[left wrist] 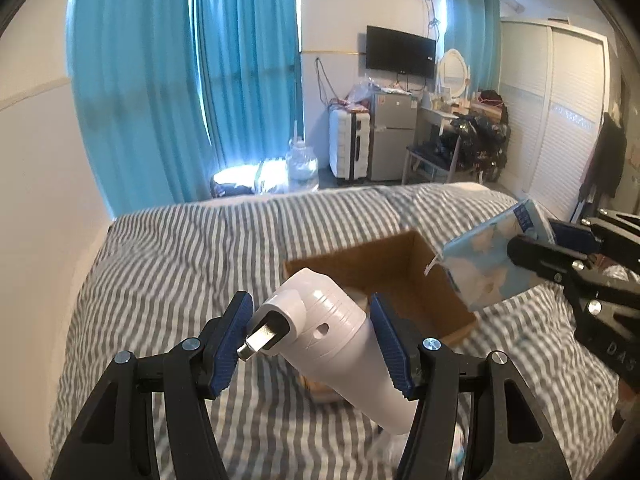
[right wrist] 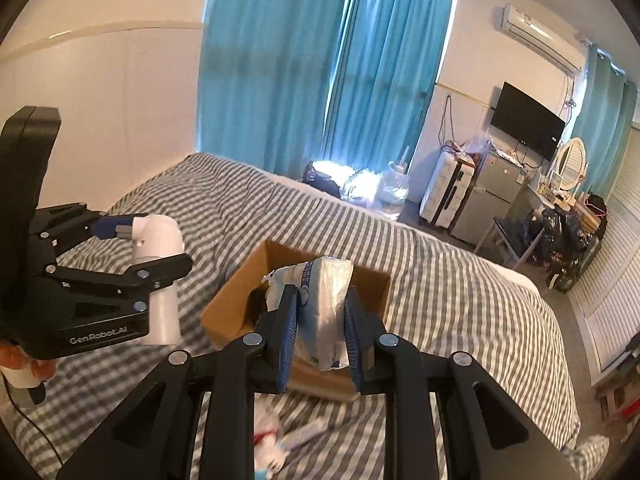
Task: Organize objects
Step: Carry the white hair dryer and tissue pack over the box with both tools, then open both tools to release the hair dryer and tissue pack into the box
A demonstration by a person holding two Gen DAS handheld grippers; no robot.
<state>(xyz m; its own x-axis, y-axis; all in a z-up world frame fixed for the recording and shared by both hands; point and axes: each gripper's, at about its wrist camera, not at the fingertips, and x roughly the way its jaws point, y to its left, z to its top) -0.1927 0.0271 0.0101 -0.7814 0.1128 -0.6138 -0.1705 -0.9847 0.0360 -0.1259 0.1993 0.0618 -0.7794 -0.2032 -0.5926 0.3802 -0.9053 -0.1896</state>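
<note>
Left wrist view: my left tool (left wrist: 312, 340) pinches one white plug-in device (left wrist: 340, 332) between its blue pads, held above the striped bed (left wrist: 168, 264). One open cardboard box (left wrist: 384, 264) lies just beyond it, its near rim under the device. To the right, my right tool (left wrist: 560, 252) grips one blue tissue pack (left wrist: 484, 268) over the box's right edge. The bed's left half lies bare.

Right wrist view: my right tool (right wrist: 320, 320) is pressed on the tissue pack (right wrist: 324, 304) over the box (right wrist: 236, 296); the left tool (right wrist: 132, 252) holds the device (right wrist: 160, 248) at left. Small blurred items (right wrist: 280, 440) lie nearby.

Blue curtains (left wrist: 180, 80), wall television (left wrist: 400, 52), white suitcase (left wrist: 349, 146), small fridge (left wrist: 392, 136).
</note>
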